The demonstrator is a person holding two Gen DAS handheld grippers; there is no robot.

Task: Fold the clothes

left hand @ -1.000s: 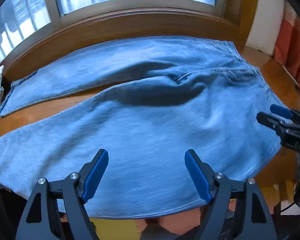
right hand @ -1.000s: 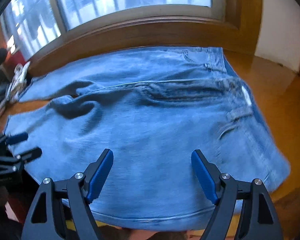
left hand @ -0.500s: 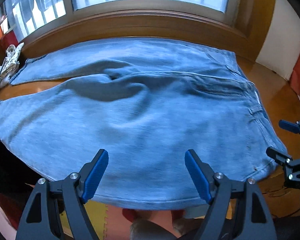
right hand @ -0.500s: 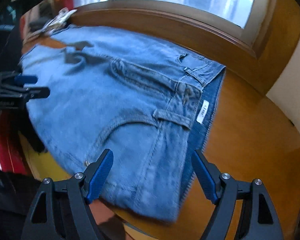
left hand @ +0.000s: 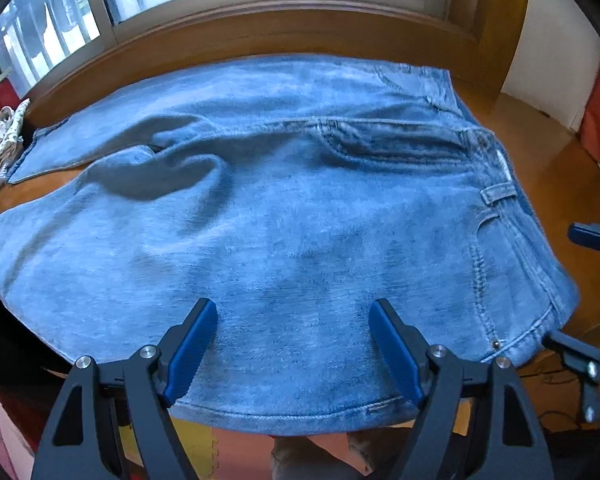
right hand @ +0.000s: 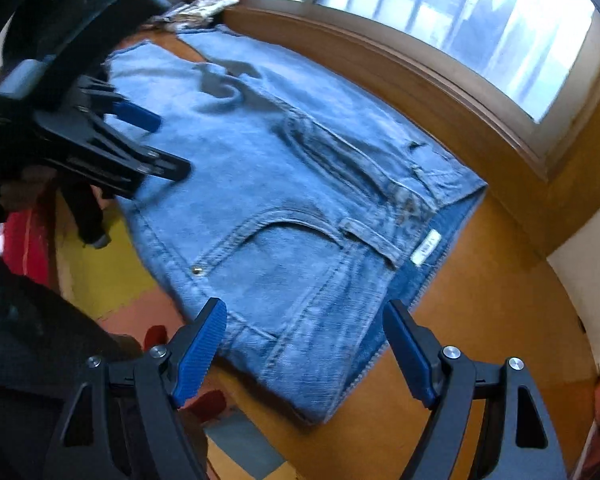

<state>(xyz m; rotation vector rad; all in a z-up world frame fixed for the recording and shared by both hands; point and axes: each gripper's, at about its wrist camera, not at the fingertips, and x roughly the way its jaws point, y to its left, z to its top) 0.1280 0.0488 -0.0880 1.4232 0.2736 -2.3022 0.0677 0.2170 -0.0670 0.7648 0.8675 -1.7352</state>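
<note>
Now I am holding both grippers wide apart with nothing in them, the left gripper (left hand: 294, 354) over the near edge of the jeans (left hand: 300, 220) and the right gripper (right hand: 306, 354) over the waistband corner. The jeans are lying flat on the wooden table (right hand: 480, 300) below the window, long axis running left to right, waist pointing right, legs left. I am thinking each grip should pinch both layers at the near hem, so the fold carries evenly.
</note>
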